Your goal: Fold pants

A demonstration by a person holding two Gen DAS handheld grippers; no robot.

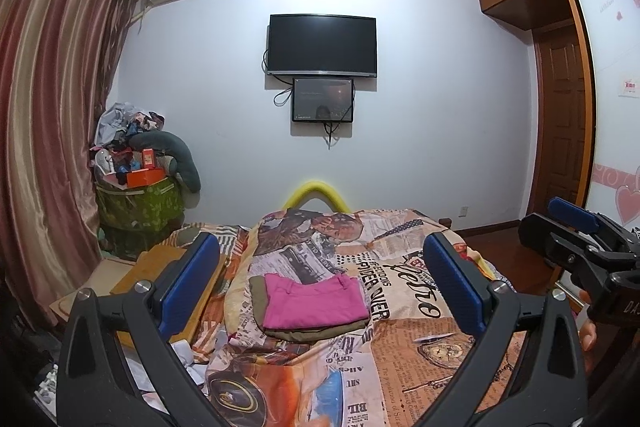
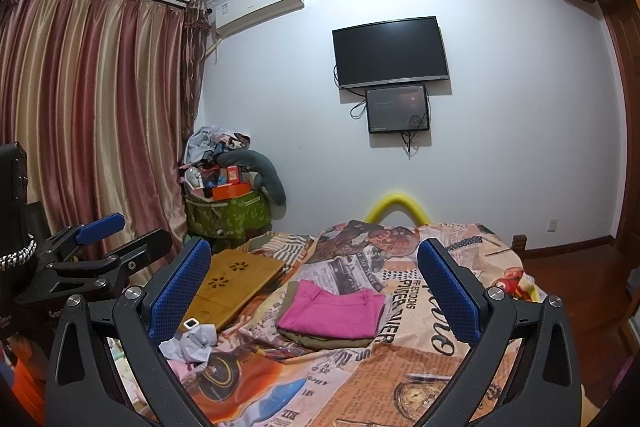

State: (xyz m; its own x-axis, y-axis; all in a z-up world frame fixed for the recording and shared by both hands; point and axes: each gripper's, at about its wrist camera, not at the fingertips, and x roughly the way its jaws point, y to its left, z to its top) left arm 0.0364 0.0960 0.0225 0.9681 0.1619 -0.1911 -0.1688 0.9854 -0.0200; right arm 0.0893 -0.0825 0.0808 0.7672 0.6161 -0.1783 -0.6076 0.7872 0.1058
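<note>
Newsprint bedspread (image 1: 400,339), folded pink pants (image 1: 314,301) mid-bed, left claw (image 1: 320,283) and right claw (image 2: 316,287) both wide open, empty, raised above

The right gripper (image 2: 314,291) hangs above the bed with its blue-padded jaws spread wide and nothing between them. Framed in that gap, folded pink pants (image 2: 334,311) lie on top of a folded olive garment (image 2: 320,339), both resting on the newspaper-print bedspread (image 2: 400,367). The left gripper (image 2: 120,233) shows at the left edge, off the bed, near the striped curtain (image 2: 92,107). A wooden lap desk (image 2: 236,281) sits left of the pants, with crumpled paper (image 2: 192,343) just in front of it
</note>
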